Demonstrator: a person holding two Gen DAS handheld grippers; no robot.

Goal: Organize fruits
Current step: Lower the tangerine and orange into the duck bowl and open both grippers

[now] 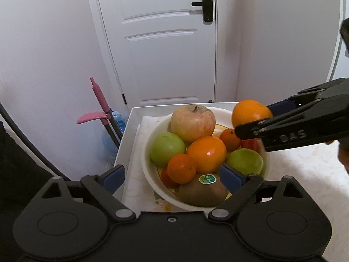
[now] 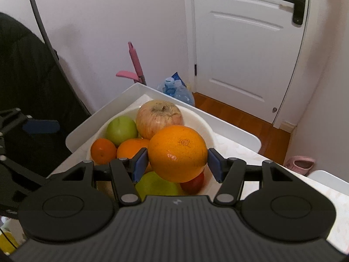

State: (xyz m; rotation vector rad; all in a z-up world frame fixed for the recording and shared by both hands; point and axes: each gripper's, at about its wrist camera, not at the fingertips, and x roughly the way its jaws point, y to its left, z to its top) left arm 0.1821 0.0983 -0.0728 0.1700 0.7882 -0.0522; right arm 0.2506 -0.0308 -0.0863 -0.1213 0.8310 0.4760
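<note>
A white bowl (image 1: pixel 146 152) on the table holds a large pale apple (image 1: pixel 193 123), two green apples (image 1: pixel 166 149), oranges (image 1: pixel 206 154), small tangerines (image 1: pixel 181 168), a kiwi (image 1: pixel 204 193) and something red. My right gripper (image 2: pixel 176 162) is shut on a large orange (image 2: pixel 177 152) and holds it above the bowl's right side; it shows in the left wrist view (image 1: pixel 250 112) too. My left gripper (image 1: pixel 172 178) is open and empty, low at the bowl's near rim, with the kiwi between its fingers.
The bowl (image 2: pixel 196 114) sits on a white cloth in a white tray (image 2: pixel 104 118) at the table's far left corner. Beyond the edge stand a pink mop handle (image 1: pixel 99 96), a water jug (image 2: pixel 176 89) and a white door (image 1: pixel 161 43). A dark chair (image 2: pixel 28 83) stands left.
</note>
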